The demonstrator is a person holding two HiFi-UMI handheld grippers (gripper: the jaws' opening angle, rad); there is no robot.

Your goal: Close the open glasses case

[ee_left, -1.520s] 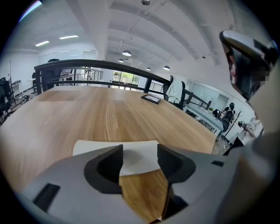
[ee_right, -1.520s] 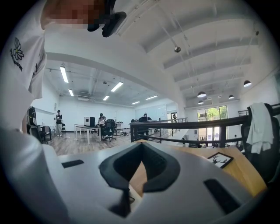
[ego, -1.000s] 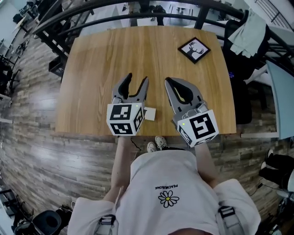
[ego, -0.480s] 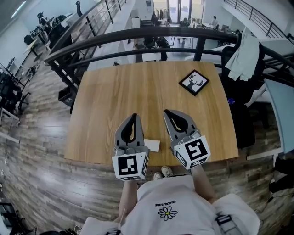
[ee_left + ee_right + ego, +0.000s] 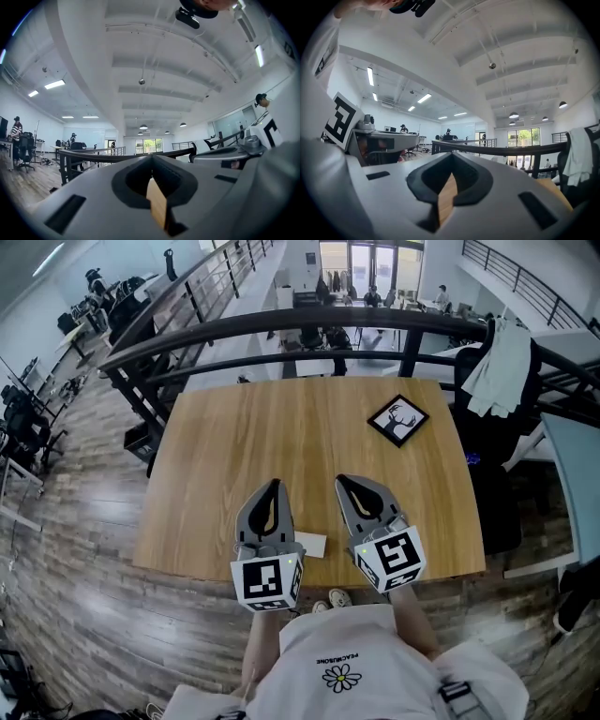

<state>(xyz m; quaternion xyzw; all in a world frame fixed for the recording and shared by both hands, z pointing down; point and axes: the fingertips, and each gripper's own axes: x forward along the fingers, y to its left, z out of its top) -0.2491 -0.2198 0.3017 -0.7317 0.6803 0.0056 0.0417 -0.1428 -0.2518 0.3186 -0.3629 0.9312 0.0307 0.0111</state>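
In the head view, the left gripper (image 5: 273,486) and the right gripper (image 5: 343,482) are held side by side over the lower edge of the wooden table (image 5: 281,427). A white card (image 5: 312,545) is seen between them, and a framed deer picture (image 5: 397,420) at upper right. In the left gripper view, the jaws are pressed together on nothing. In the right gripper view, the jaws are likewise closed and empty. Where the glasses case lies cannot be told.

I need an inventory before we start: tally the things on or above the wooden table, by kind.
Hand-held gripper: 2, the left hand-held gripper and the right hand-held gripper
Framed deer picture: 1
White card: 1
Total: 4
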